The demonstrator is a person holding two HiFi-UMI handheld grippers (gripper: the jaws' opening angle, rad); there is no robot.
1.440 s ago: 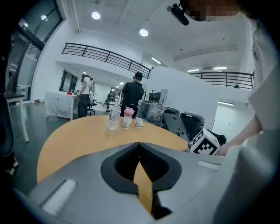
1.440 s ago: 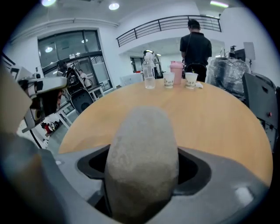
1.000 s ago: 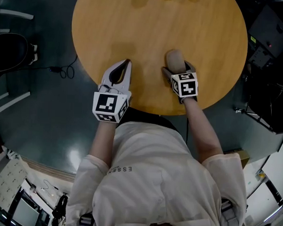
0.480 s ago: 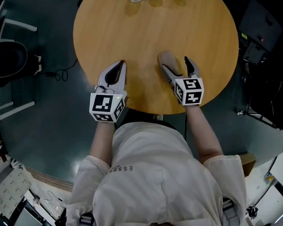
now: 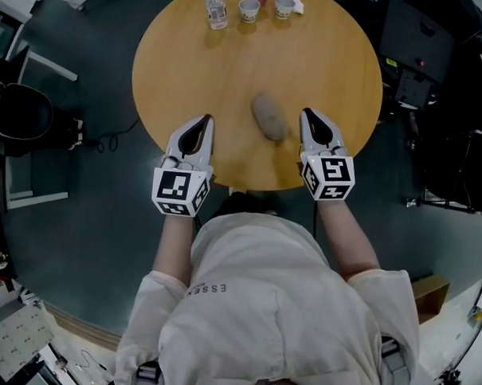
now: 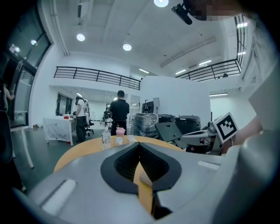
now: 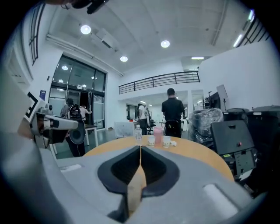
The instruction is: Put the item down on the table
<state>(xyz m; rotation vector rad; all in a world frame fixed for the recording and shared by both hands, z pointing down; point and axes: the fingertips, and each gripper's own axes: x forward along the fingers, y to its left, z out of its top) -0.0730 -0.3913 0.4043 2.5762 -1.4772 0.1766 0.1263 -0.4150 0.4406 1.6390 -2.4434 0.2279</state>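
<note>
Round wooden table: one brown item, one bottle, three cups

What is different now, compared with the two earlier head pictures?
The right gripper let go of the brown oval item, which now lies free on the table. The gripper then drew away to the right, and its jaws are closing shut, empty. The left gripper stayed shut at the table's near edge.

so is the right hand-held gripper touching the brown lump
Apart: head view shows bare table between the right hand-held gripper and the brown lump.
</note>
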